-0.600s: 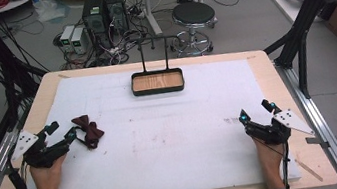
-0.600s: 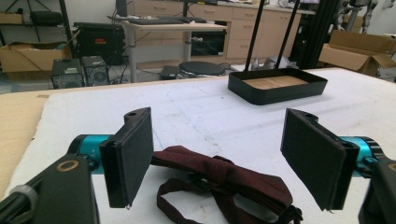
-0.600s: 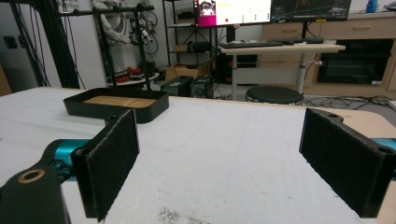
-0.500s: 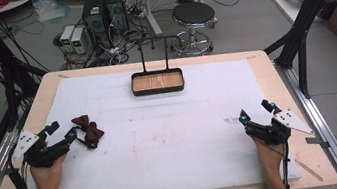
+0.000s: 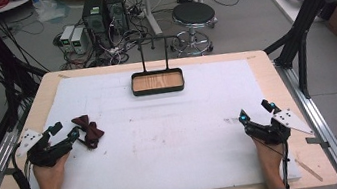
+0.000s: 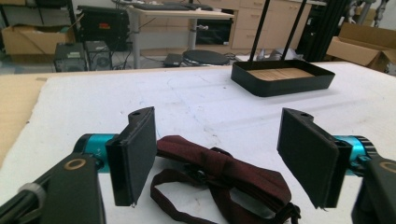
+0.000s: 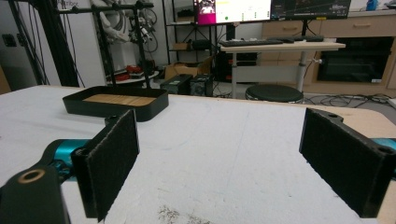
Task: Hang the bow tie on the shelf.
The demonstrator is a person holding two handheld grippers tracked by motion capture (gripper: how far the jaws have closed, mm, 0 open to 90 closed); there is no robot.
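The left gripper (image 5: 63, 132) stood with jaws apart around the maroon bow tie (image 5: 88, 130), lying at nine o'clock on the surface (image 5: 173, 139). Closing might have pinched only its loose strap. The right gripper (image 5: 255, 111) waited, jaws spread, at four o'clock.

One dark red bow tie (image 5: 88, 130), 9 o'clock on white mat (image 5: 173, 139). One black tray (image 5: 158, 82) with wooden floor, 12 o'clock. Two grippers: left gripper (image 5: 63, 134) at 8 o'clock, right gripper (image 5: 256, 109) at 4 o'clock. One round stool (image 5: 193, 16) beyond table, 12 o'clock.
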